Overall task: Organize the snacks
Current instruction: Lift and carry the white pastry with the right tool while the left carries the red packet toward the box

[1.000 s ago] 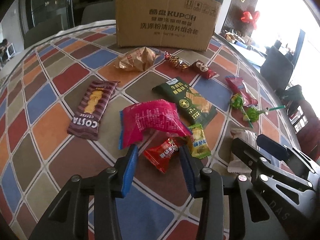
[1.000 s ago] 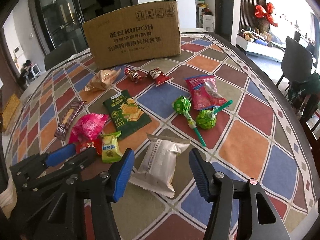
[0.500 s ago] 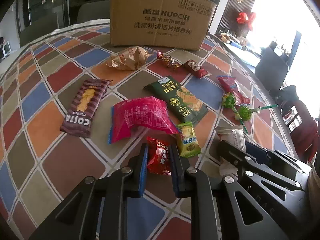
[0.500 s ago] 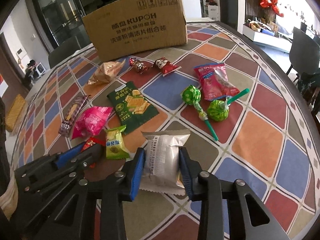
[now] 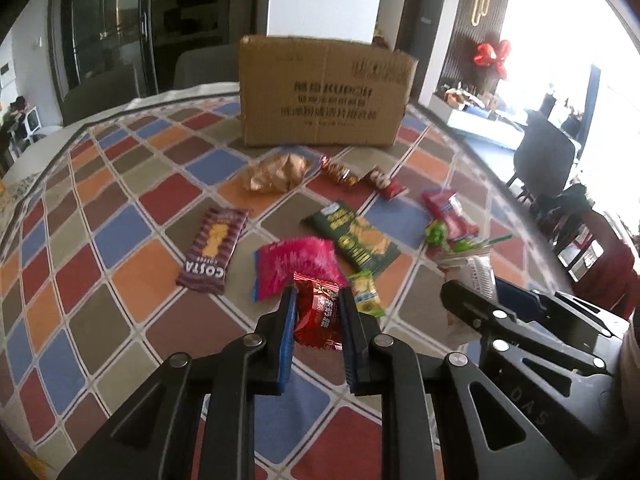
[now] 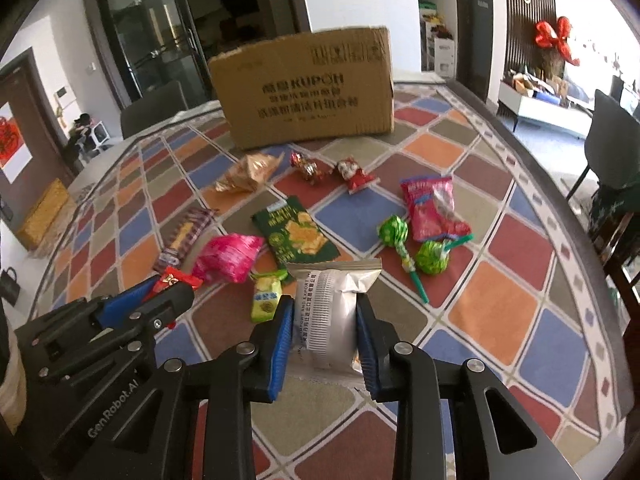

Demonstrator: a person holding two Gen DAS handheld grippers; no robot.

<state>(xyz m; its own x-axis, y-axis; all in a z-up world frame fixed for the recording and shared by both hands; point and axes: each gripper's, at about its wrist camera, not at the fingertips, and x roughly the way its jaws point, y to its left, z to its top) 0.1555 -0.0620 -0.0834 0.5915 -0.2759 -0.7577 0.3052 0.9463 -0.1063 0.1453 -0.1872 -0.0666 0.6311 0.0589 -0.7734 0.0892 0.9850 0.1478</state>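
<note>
Left gripper [image 5: 318,312] is clenching a small red sachet [image 5: 318,314] between its blue pads; the sachet is sitting upright in the grip, in front of the pink packet [image 5: 294,266] and just beside the little yellow-green sachet [image 5: 366,294].

Right gripper [image 6: 324,320] is grasping a silver pouch [image 6: 332,312] by its two long sides, pads pressing in; its jaws have just been closing on the pouch. The pouch is standing roughly on end between the pads, its sealed top edge pointing toward the box.

Cardboard box [image 6: 306,88] is standing at the far side of the checked tablecloth [image 6: 492,308], printed face toward the cameras.

Still lying on the cloth between box and grippers:
- crumpled gold wrapper [image 6: 246,172], nearest the box on the left
- two small wrapped sweets [image 6: 308,168] and [image 6: 354,174] beside it
- dark green biscuit packet [image 6: 298,236] in the middle
- striped coffee wafer bar [image 5: 214,250] well to the left
- red-and-clear bag [image 6: 434,206] on the right
- two green lollipops [image 6: 394,232] and [image 6: 434,256] just below that bag, sticks crossing near each other.

Both views are slightly blurred.
</note>
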